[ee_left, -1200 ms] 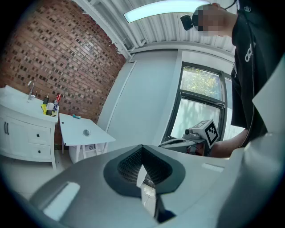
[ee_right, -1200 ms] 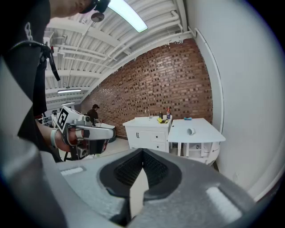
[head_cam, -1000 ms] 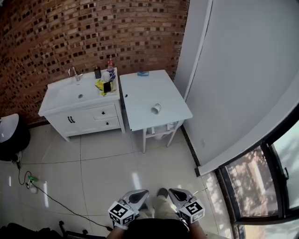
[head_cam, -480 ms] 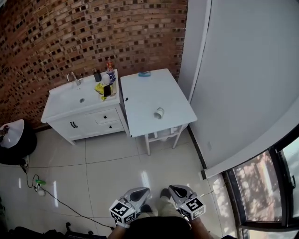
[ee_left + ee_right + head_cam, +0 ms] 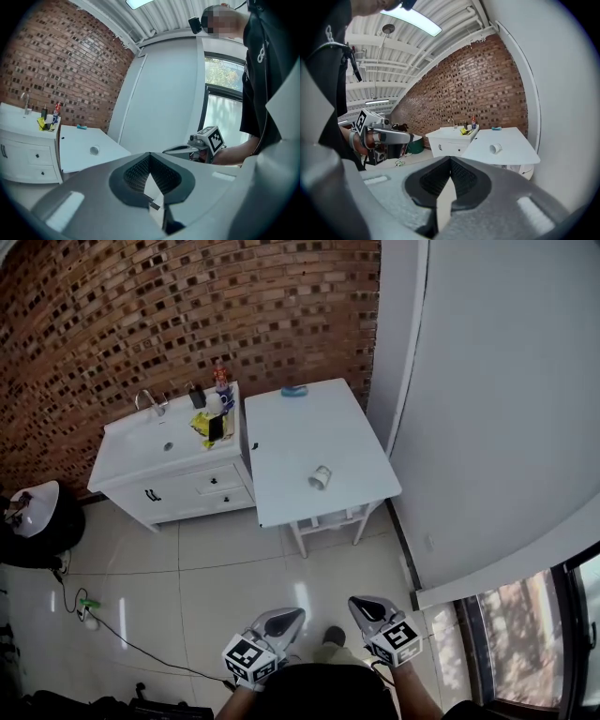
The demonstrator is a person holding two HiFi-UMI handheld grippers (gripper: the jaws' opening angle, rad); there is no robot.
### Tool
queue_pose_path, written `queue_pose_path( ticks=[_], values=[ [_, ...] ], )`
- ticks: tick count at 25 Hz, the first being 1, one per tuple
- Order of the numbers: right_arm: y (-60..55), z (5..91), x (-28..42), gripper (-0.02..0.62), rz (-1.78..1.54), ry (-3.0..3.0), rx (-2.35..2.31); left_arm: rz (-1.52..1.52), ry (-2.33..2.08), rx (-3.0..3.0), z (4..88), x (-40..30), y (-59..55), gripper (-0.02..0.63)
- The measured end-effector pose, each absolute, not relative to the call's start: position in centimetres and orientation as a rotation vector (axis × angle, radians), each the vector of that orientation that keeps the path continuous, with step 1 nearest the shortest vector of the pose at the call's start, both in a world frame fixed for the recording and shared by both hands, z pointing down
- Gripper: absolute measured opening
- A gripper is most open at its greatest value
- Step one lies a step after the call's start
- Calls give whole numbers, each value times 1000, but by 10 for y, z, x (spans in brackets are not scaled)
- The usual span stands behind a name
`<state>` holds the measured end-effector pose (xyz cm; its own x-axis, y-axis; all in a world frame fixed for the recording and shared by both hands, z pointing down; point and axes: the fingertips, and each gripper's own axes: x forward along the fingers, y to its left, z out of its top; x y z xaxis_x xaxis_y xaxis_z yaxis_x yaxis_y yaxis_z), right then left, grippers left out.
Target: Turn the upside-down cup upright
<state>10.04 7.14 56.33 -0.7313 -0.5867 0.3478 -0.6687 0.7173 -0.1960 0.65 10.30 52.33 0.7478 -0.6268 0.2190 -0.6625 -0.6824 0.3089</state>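
Observation:
A small white cup [image 5: 321, 477] rests near the front right of the white table [image 5: 291, 442]; it looks to lie on its side, its mouth turned toward me. It also shows far ahead in both gripper views, as the cup [image 5: 94, 150] and the cup [image 5: 495, 148]. My left gripper [image 5: 286, 618] and right gripper [image 5: 364, 604] hang side by side over the tiled floor, well short of the table. Both are shut with nothing between the jaws, as the left gripper [image 5: 150, 157] and right gripper [image 5: 450, 160] show in their own views.
A white sink cabinet [image 5: 159, 442] with a faucet, bottles and a yellow item stands left of the table against the brick wall. A blue item [image 5: 293, 390] lies at the table's far edge. A black cable [image 5: 122, 643] crosses the floor at left. A grey wall [image 5: 487, 427] runs along the right.
Both grippers and my view have moved forward across the floor toward the table; the table and cup sit lower and nearer in the head view. The jaws stayed shut.

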Motion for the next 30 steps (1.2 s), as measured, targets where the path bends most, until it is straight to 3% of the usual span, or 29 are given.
queue_pose_path(
  ticks=[13, 30],
  values=[
    [34, 572, 127, -8, 456, -2649, 937, 117, -1002, 2569, 526, 39, 62, 14],
    [-37, 588, 120, -8, 470, -2581, 981, 93, -954, 2549, 543, 25, -21, 15]
  ],
)
